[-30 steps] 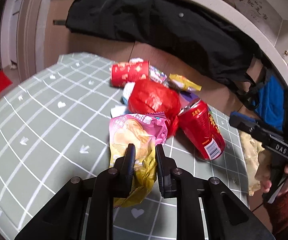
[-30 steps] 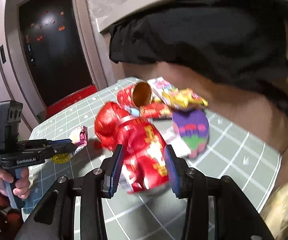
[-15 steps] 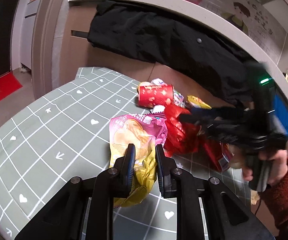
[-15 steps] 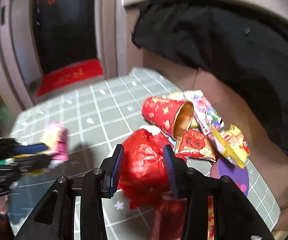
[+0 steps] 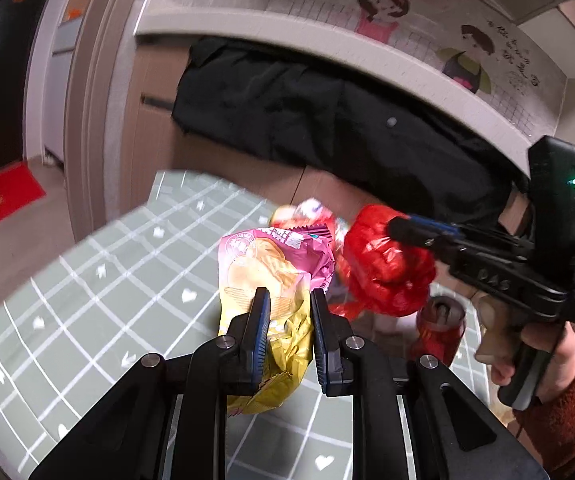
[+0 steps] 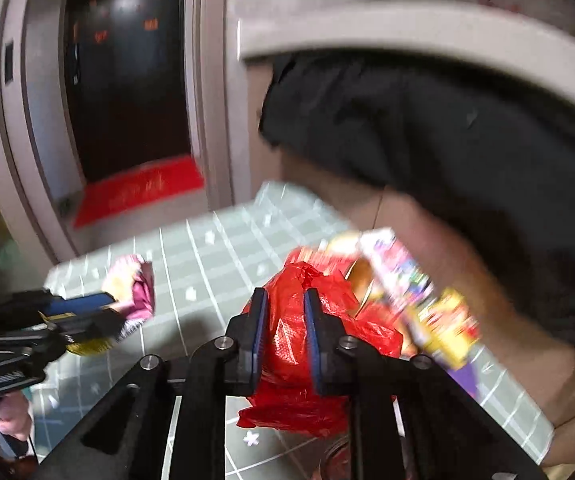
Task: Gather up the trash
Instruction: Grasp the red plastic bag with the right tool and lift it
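Left wrist view: the left gripper (image 5: 286,312) is clamped on the chip bag (image 5: 265,280), held clear above the mat (image 5: 87,300). The bag hangs limp ahead of and below the jaws; only a narrow fold is pinched, so a quick swing could pull it free. To the right and just ahead, the right gripper (image 5: 397,229) has its tips sunk in the red bag (image 5: 387,264). Below that, a can (image 5: 439,328) stands on the mat. The two loads are near each other; a collision could knock either loose.

Right wrist view: the right gripper (image 6: 284,308) has just been closing, and its jaws now pinch the red bag (image 6: 307,344) between them. The film is thin and crumpled, so it may tear or slip. Its contents cannot be seen. Ahead and to the right lie a cup (image 6: 357,276) and wrappers (image 6: 419,300), blurred. Whether the cup holds anything cannot be told. No bin shows in either view.
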{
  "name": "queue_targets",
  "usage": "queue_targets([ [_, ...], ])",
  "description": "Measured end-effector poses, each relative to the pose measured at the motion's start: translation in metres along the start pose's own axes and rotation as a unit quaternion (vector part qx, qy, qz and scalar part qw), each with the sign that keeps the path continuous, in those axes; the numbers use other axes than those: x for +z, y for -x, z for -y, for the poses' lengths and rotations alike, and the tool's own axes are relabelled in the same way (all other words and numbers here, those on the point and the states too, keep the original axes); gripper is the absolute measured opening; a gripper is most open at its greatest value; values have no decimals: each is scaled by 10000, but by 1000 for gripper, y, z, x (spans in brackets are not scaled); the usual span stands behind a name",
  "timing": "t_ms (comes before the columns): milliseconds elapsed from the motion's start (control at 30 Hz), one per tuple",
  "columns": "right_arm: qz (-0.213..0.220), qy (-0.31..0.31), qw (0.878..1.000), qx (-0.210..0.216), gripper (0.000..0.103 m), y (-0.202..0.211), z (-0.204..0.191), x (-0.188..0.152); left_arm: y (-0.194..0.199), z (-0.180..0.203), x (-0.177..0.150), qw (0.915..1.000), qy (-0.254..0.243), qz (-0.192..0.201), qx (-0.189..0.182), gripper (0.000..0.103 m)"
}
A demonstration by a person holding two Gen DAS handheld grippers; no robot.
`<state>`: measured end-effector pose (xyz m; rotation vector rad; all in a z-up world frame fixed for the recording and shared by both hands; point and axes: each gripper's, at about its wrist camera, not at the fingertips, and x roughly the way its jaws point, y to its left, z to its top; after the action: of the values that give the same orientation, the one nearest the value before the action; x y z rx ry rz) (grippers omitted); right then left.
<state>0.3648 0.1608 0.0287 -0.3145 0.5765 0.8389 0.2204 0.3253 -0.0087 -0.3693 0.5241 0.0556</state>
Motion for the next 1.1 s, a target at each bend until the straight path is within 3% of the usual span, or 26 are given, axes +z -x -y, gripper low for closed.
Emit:
queue_targets([
  [167,585,-148,9982,-63,14,48,19,4,5,42,20,9988,-307,382,-83,21],
  [333,355,-436,9984,-16,14,66,45,-22,-6,60,15,9991,-296,157,-244,21],
  [533,-140,-638,9979,46,14,99,53,-94,-20,61,-15,9984,-228,-321,-408,21],
  [733,-540,-805,9951,185,18,84,57,-149,-37,68,-34,9966,-158,-640,-499,21],
  [833,-557,-711,9957,215,23,82,53,-164,-36,72,-37,9963,-199,-678,-483,21],
  [1033,-723,-163,9971,-177,33,76,33,-163,-33,73,-39,9960,-216,-702,-507,21],
  [1100,-804,59,9964,-278,48,76,24,-166,-31,74,-41,9960,-240,-700,-495,21],
])
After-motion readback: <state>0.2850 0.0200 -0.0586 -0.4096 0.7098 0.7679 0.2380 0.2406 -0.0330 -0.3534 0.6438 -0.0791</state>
